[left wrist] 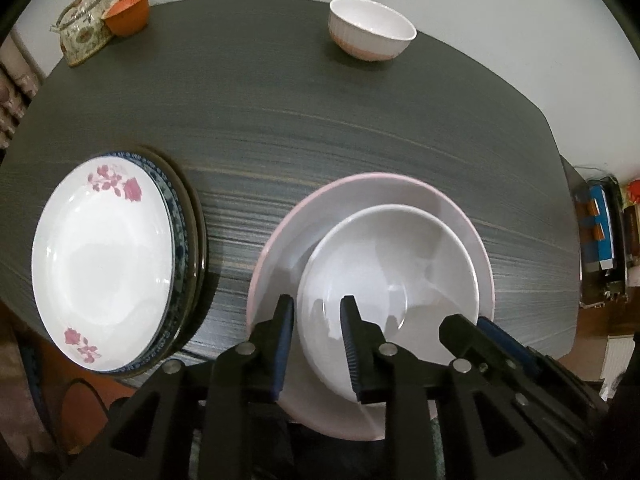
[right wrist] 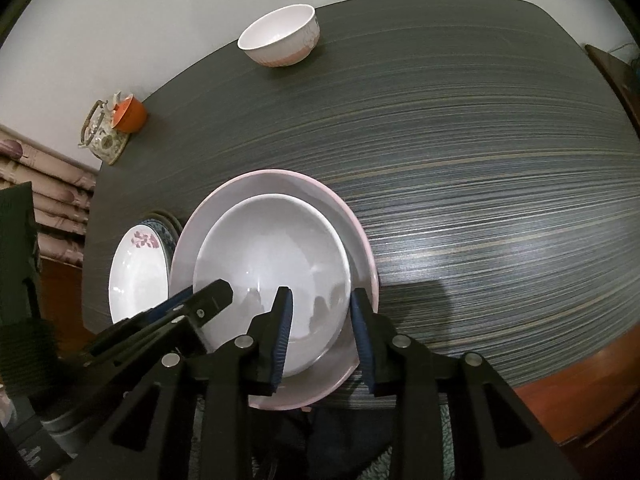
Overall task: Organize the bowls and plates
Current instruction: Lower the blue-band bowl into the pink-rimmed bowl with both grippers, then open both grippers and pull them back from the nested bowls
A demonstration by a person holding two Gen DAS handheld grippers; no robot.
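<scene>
A white bowl sits inside a wide pink-rimmed plate at the near edge of the dark table. My left gripper is open, its fingers straddling the bowl's left rim. My right gripper is open too, straddling the bowl's right rim. To the left lies a stack of plates topped by a white one with pink flowers. A small pink-and-white bowl stands alone at the table's far edge.
A patterned teapot and an orange cup stand at the far left corner. Bare tabletop stretches between the near plate and the far bowl. Beyond the table's right side are shelves with clutter.
</scene>
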